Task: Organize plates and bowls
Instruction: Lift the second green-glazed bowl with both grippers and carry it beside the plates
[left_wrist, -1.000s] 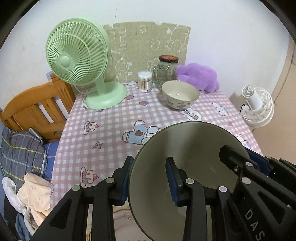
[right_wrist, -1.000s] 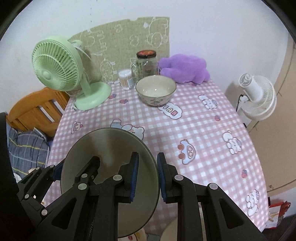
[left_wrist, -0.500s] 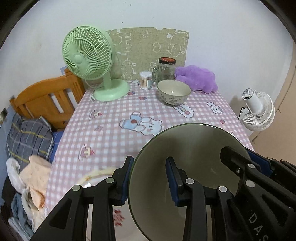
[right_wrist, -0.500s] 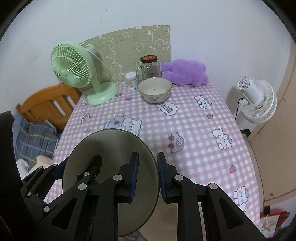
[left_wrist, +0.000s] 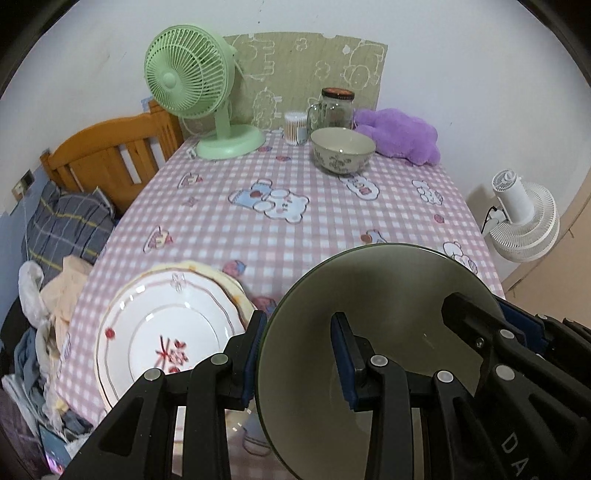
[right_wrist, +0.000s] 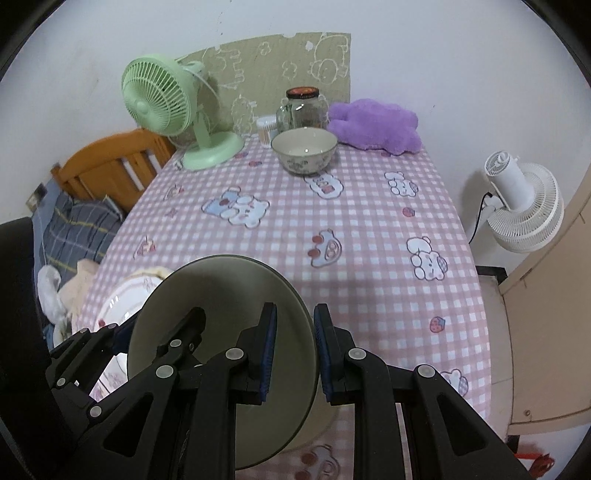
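Both grippers (left_wrist: 297, 354) (right_wrist: 294, 354) on green bowl (left_wrist: 388, 306)

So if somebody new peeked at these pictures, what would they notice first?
Probably the big grey-green bowl right up front, pinched at its rim by both the left gripper and the right gripper. Next, the white plates stacked at the near left table edge, and the green fan at the far left.

Home bedroom: wooden bed frame (left_wrist: 107, 155), checked tablecloth (left_wrist: 295, 221), plush toy (left_wrist: 402, 134).
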